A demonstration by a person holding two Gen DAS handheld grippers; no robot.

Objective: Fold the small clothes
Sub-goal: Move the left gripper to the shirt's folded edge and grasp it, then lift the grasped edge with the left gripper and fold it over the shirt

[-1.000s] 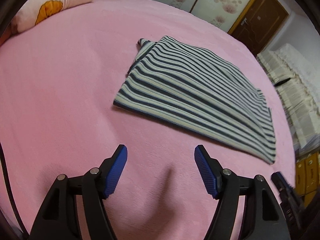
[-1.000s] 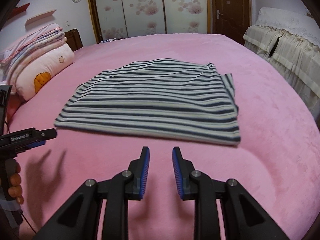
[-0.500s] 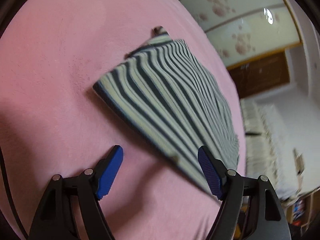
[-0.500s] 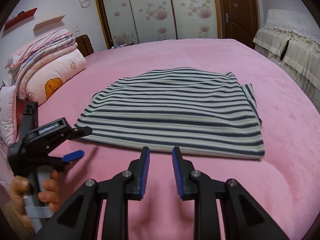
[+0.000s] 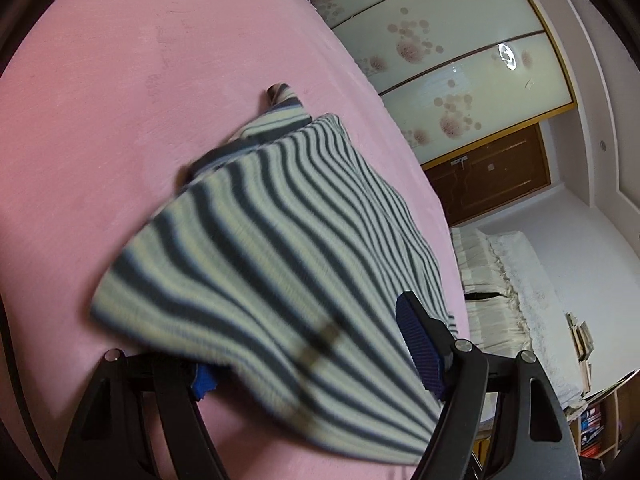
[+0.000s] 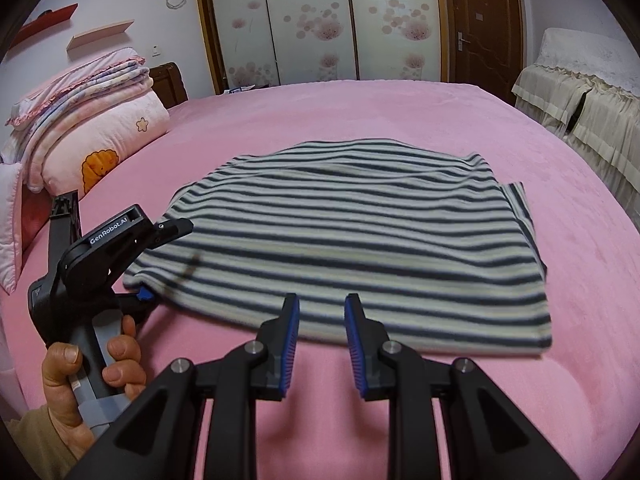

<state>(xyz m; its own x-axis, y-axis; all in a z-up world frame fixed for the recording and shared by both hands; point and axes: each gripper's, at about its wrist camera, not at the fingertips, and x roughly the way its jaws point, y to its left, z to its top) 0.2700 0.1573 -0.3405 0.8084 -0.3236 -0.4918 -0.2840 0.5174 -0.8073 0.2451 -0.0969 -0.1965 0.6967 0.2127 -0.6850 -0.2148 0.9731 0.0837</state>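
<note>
A folded garment [image 6: 352, 248] with dark and cream stripes lies flat on the pink bed [image 6: 440, 116]. My left gripper [image 5: 312, 356] is open with its jaws straddling the garment's near left corner [image 5: 256, 280]: one blue pad [image 5: 420, 344] is above the cloth, the other [image 5: 204, 382] mostly hidden under it. It also shows in the right wrist view [image 6: 154, 264] at the garment's left corner. My right gripper [image 6: 320, 340] is open a little and empty, just short of the garment's front edge.
A pink pillow and stacked quilts [image 6: 92, 128] lie at the bed's left. A wardrobe with flowered doors [image 6: 312, 20] and a brown door [image 6: 480, 20] stand behind. A covered cabinet [image 6: 580, 100] stands to the right of the bed.
My left gripper has tilted and moved in onto the garment's left corner, sliding one jaw beneath the cloth. My right gripper has moved closer to the front edge.
</note>
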